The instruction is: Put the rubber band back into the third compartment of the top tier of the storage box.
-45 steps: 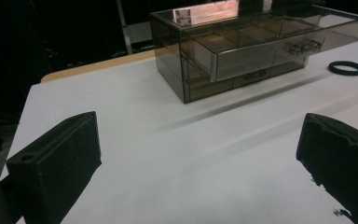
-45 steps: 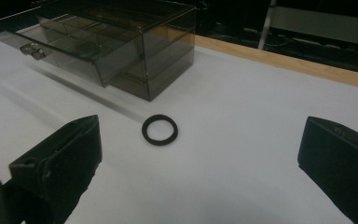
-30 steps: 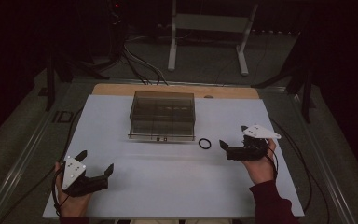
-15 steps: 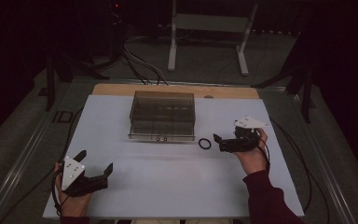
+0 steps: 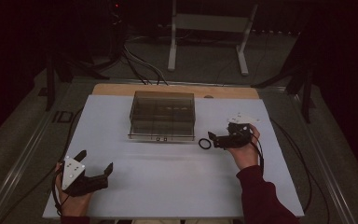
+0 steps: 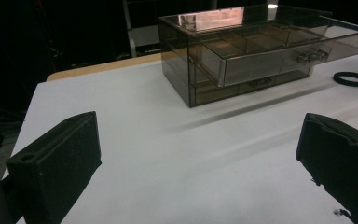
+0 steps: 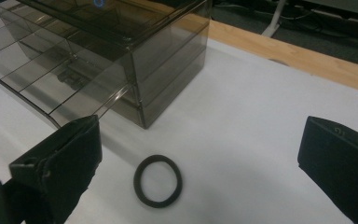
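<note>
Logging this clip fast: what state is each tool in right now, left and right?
Left tool: open, holding nothing, low over the table.
Right tool: open, holding nothing, aimed at the black ring beside the drawer box.

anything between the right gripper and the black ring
Nothing: in the right gripper view, bare white table separates the open right gripper from the ring.
</note>
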Demonstrator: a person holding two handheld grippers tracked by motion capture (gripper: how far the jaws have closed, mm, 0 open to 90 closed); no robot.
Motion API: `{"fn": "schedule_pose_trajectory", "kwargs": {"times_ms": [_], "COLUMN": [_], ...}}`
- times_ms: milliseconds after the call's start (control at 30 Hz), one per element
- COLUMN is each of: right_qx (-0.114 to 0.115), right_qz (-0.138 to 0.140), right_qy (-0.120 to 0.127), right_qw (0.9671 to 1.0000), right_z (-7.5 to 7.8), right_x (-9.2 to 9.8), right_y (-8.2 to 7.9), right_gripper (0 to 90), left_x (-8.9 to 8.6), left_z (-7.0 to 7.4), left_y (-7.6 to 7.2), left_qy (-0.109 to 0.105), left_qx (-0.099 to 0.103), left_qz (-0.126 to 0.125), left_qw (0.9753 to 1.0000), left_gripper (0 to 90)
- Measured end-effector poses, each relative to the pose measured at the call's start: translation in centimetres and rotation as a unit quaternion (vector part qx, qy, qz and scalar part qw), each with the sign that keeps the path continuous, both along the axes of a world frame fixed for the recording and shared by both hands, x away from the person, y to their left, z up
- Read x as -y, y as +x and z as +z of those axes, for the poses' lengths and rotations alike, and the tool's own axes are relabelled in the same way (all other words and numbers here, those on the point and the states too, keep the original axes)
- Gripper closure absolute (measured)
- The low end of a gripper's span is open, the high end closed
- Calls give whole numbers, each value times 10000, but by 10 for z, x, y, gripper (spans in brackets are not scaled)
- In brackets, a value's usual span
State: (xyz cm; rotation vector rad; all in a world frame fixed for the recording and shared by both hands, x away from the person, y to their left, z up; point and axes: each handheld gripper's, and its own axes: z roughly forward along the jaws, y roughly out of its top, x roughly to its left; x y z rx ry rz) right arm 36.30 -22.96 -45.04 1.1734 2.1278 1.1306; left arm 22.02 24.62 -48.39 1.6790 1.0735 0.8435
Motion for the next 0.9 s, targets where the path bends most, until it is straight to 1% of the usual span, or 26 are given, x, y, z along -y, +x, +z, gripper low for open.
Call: {"fn": "schedule_pose_trajectory", "kwargs": {"times_ms": [100, 267, 500, 533, 700, 733, 767, 833, 900], "right_qx": [-37, -223, -425, -518, -607, -668, -688, -691, -702], "right_qz": [25, -6, -36, -27, -75, -108, -128, -234, -244], "right_qy": [-25, -84, -103, -131, -229, -284, -299, -425, -459], "right_qw": [10000, 9997, 9990, 9986, 9979, 9973, 9971, 9964, 9962], "right_z": [-2, -9, -18, -22, -29, -34, -36, -41, -43], "right_x": [-2, -5, -9, -10, -11, -11, -11, -13, -13], "right_y": [1, 6, 11, 12, 14, 16, 16, 16, 16], "right_gripper": [1, 1, 5, 30, 63, 79, 90, 134, 144], "left_x": [0, -2, 0, 0, 0, 0, 0, 0, 0], "left_z": [-1, -1, -2, -2, -2, -3, -3, -3, -3], "left_y": [0, 0, 0, 0, 1, 1, 1, 2, 2], "left_qy": [20, -8, 51, 43, 66, 72, 75, 74, 75], "left_qx": [-13, 1, -10, -8, -40, -55, -68, -84, -86], "left_qz": [2, 25, 42, 41, 34, 41, 46, 55, 58], "left_qw": [10000, 10000, 10000, 10000, 10000, 10000, 9999, 9999, 9999], "left_gripper": [6, 6, 6, 6, 6, 6, 6, 6, 6]}}
